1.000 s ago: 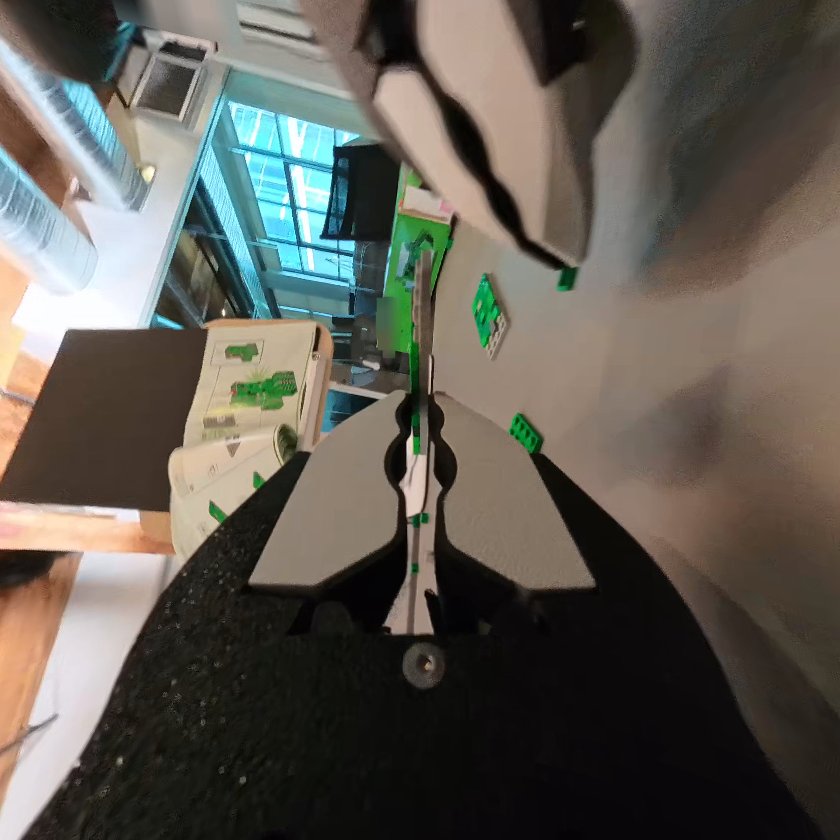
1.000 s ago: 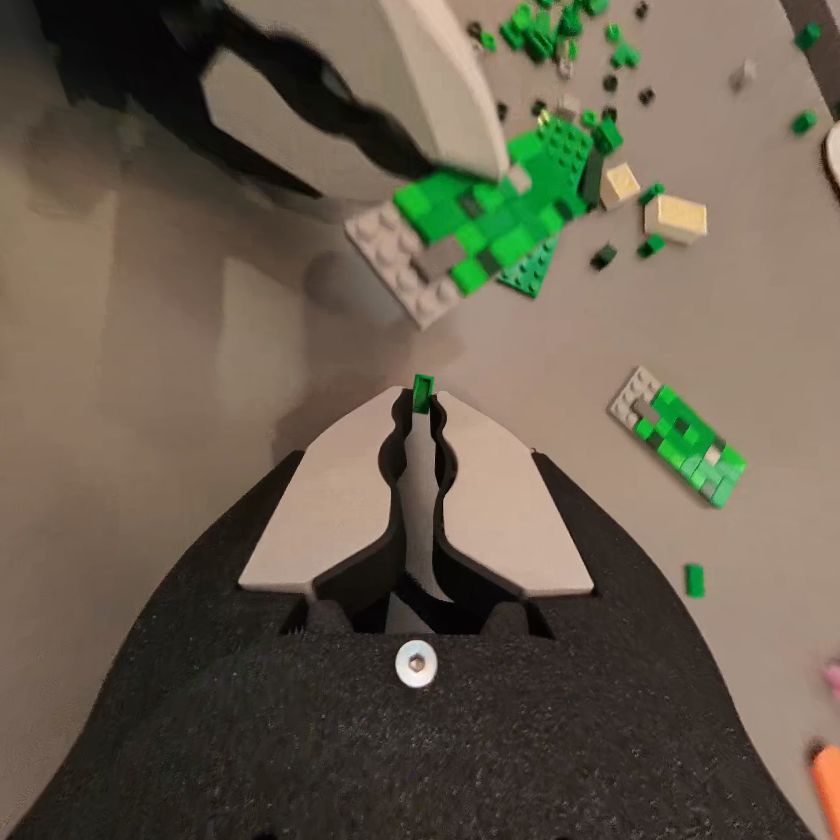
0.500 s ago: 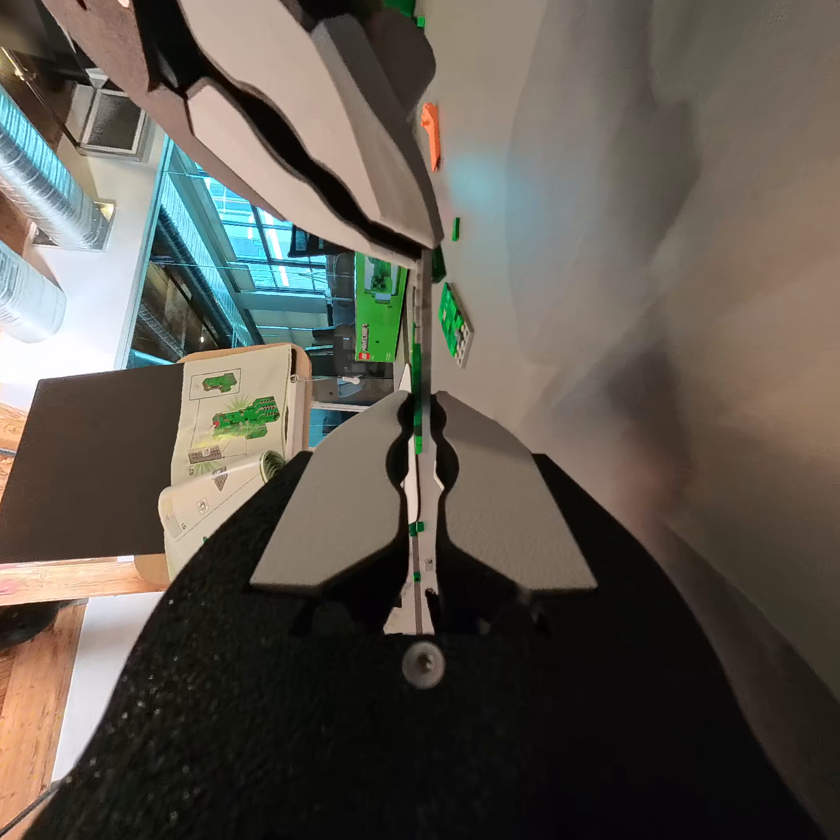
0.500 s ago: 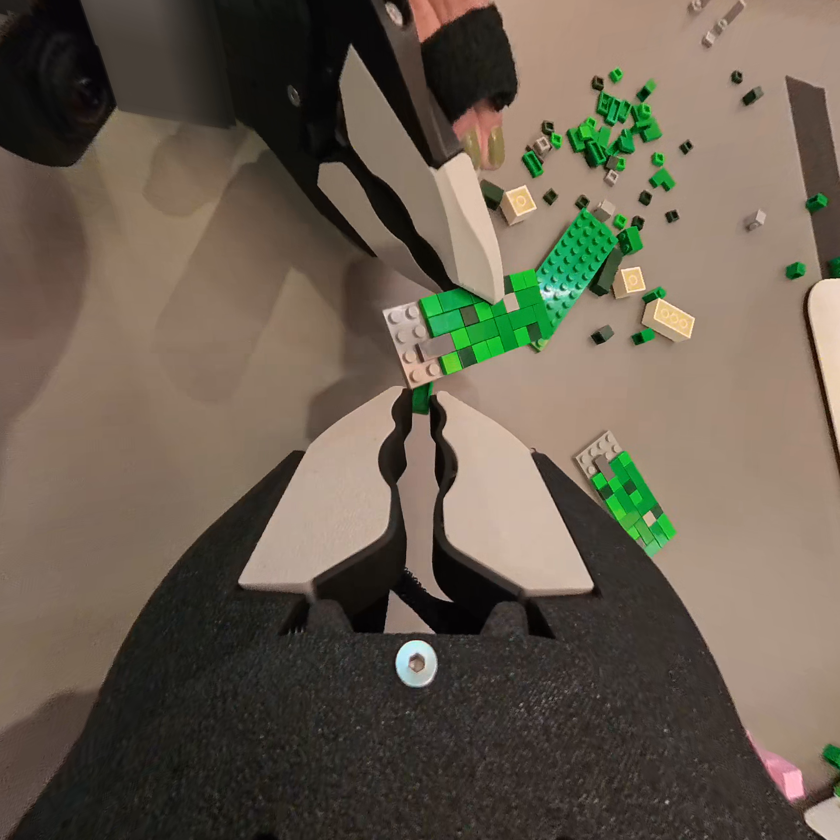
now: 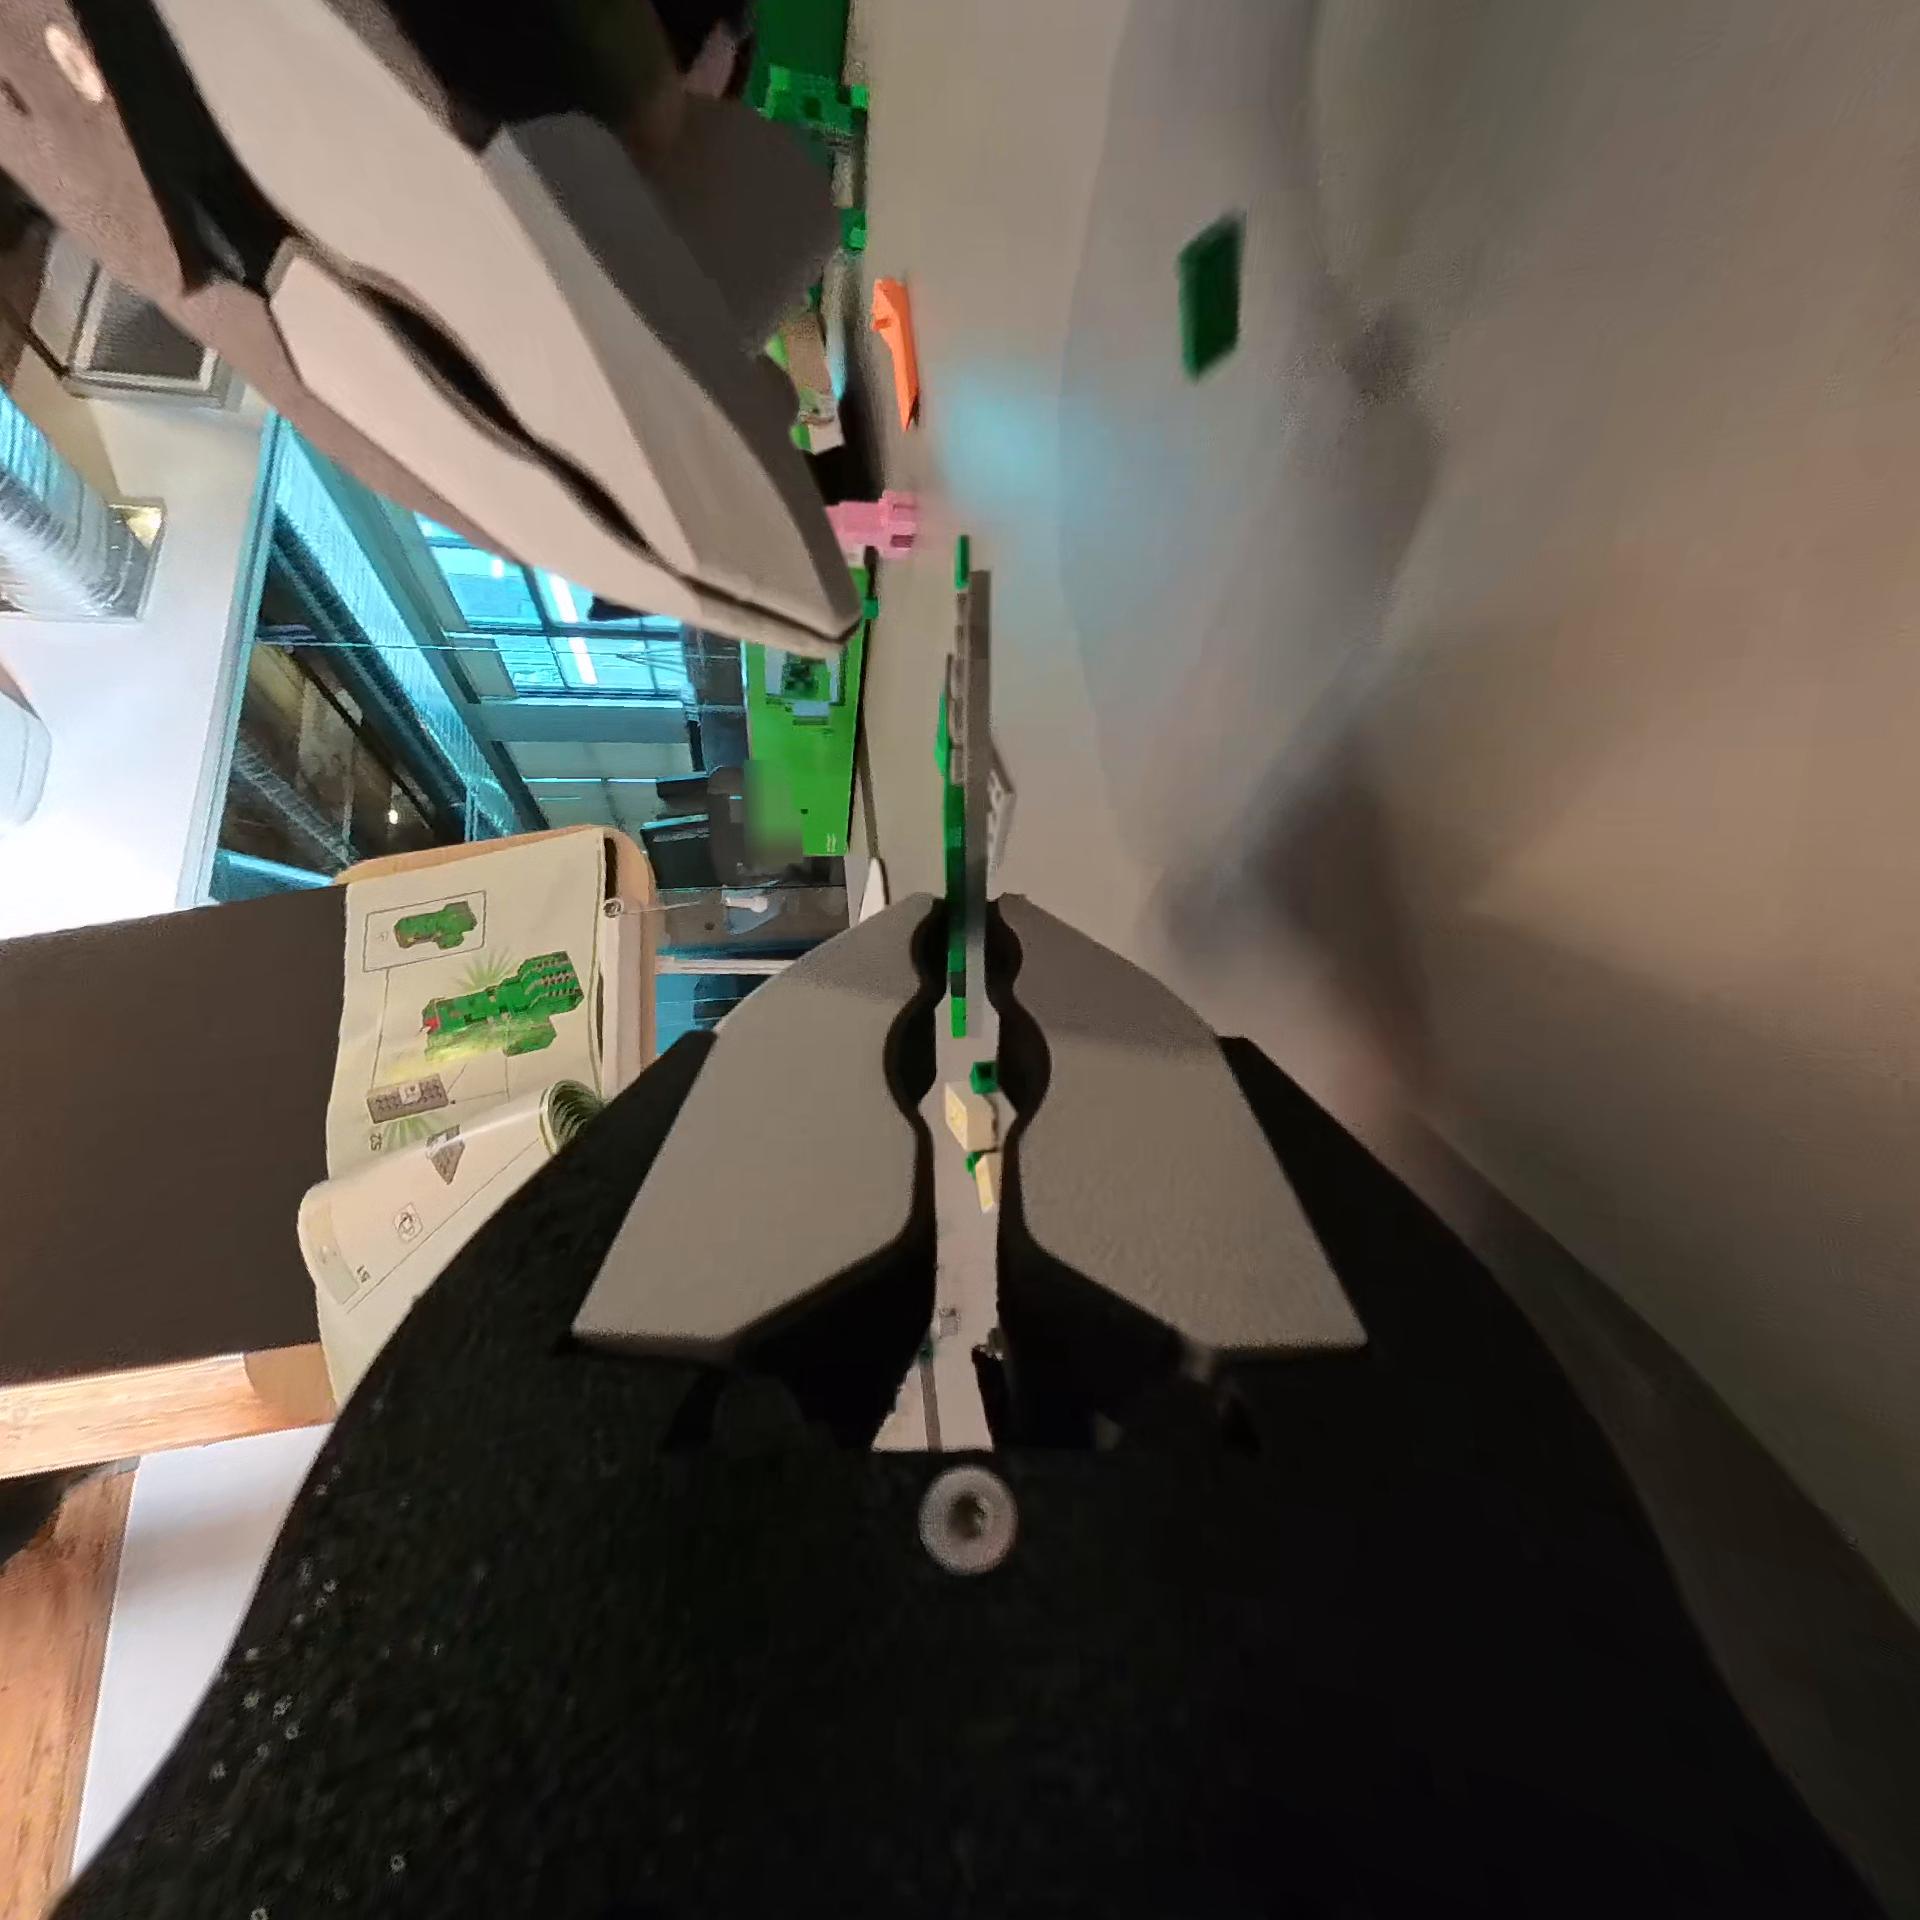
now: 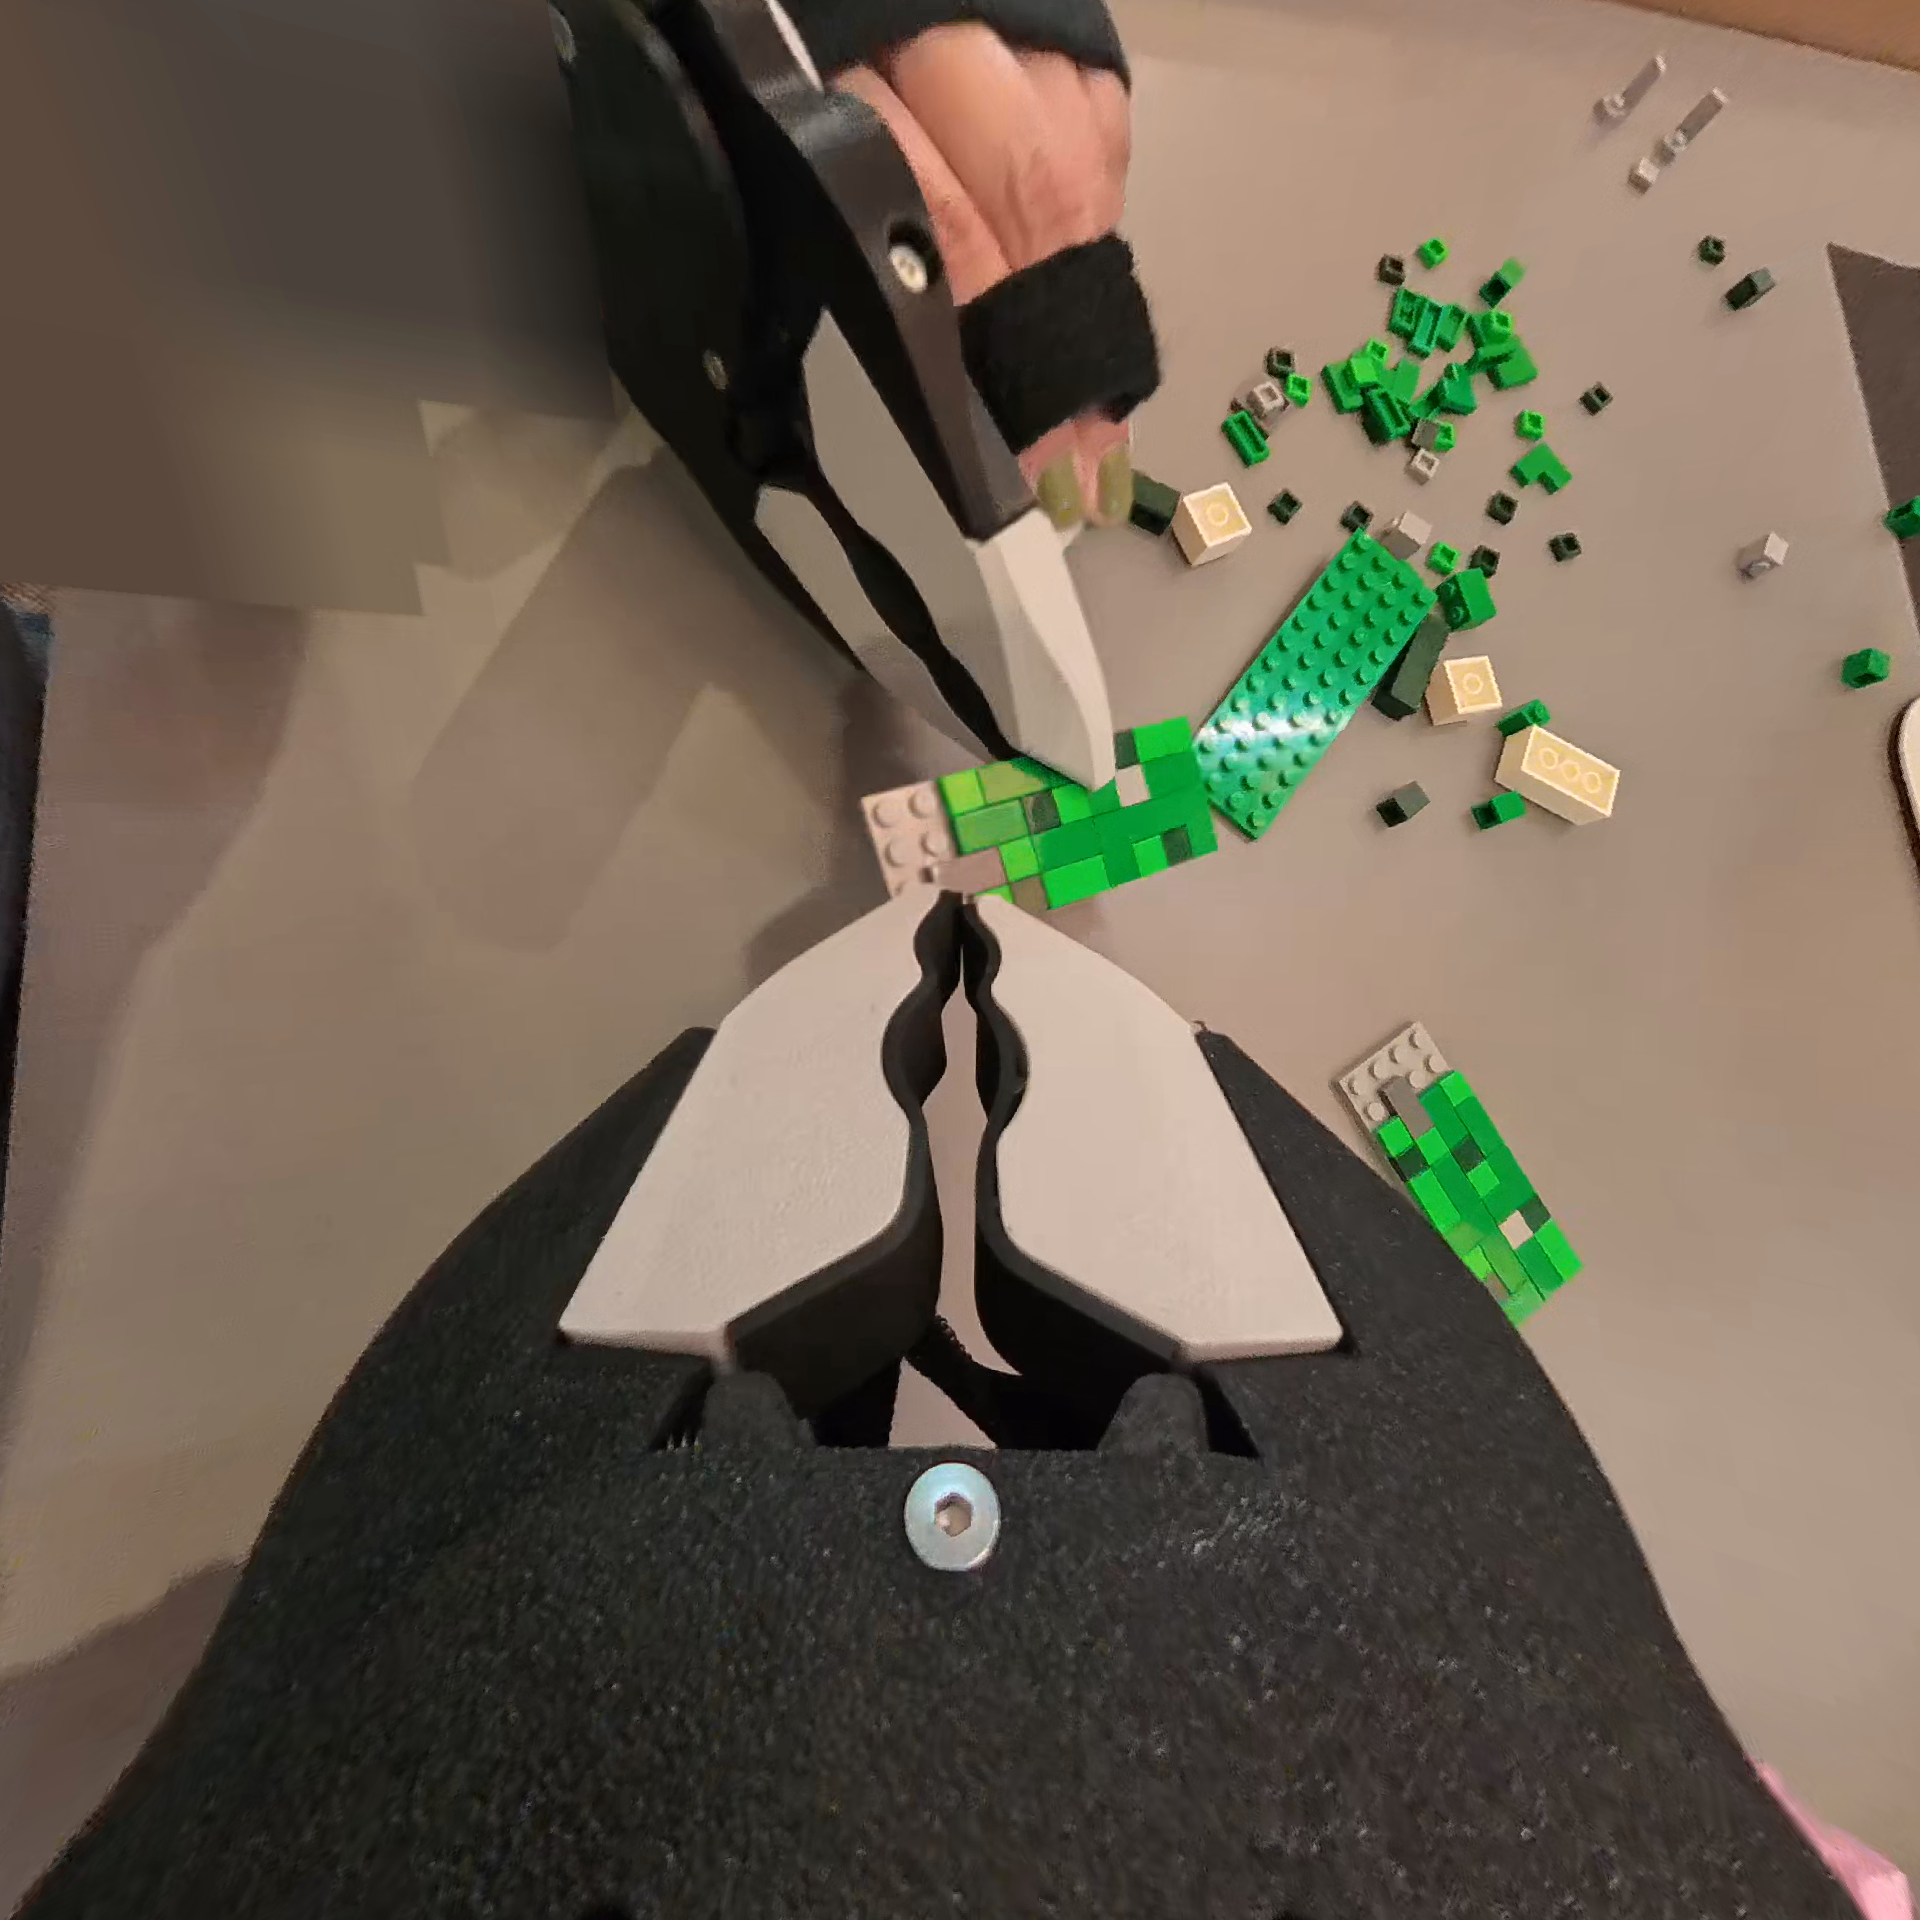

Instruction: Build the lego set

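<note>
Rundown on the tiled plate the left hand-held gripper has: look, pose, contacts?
The grey brick plate is a flat, studded plastic rectangle, mostly covered with smooth tiles in several greens plus a few grey; bare grey studs remain at one end. The left hand-held gripper clamps it edge-on, its fingers gripping one long edge, so it appears raised off the grey table. The right hand-held gripper, jaws together, sits at the opposite edge near the bare studs.

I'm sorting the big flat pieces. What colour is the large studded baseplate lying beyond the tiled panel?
Bright green baseplate, clearest in the right wrist view.
</note>
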A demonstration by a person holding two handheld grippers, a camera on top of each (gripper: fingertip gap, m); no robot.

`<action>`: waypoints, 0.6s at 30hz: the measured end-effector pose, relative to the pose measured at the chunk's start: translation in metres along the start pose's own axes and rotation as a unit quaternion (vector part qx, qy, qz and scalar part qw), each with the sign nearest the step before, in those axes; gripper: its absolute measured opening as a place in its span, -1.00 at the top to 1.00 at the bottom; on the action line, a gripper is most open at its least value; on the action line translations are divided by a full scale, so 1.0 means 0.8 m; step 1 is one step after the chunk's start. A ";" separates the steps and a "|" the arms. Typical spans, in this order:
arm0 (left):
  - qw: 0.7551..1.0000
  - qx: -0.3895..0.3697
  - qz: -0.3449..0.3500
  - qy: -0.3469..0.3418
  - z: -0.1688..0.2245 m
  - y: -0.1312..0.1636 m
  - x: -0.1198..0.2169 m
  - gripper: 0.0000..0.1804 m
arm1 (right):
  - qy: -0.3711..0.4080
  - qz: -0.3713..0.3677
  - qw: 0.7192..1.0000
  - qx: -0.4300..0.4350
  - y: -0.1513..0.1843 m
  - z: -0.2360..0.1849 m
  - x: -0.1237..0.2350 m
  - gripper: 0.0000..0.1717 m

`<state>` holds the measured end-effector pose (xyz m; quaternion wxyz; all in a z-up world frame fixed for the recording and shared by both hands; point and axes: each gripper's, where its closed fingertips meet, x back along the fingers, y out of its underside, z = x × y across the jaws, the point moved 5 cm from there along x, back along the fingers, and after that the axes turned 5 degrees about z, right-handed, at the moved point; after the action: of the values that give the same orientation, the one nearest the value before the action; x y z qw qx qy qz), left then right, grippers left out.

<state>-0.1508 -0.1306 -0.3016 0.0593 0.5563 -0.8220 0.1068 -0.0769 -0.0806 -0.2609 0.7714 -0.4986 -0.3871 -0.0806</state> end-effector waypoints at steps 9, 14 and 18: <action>0.996 0.069 -0.048 -0.022 -0.009 0.033 0.006 0.94 | -0.039 -0.069 0.996 -0.035 0.047 -0.017 0.011 0.98; 0.997 0.059 -0.041 -0.017 -0.006 0.027 0.005 0.94 | -0.078 -0.064 0.995 0.024 0.052 -0.060 0.004 0.86; 0.998 0.044 -0.035 -0.018 -0.005 0.021 0.005 0.94 | -0.084 -0.096 0.991 0.042 0.064 -0.064 -0.007 0.85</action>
<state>-0.1676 -0.1270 -0.2984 0.0235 0.5886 -0.7976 0.1302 -0.0282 -0.0999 -0.3116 0.7451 -0.4313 -0.4997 -0.0957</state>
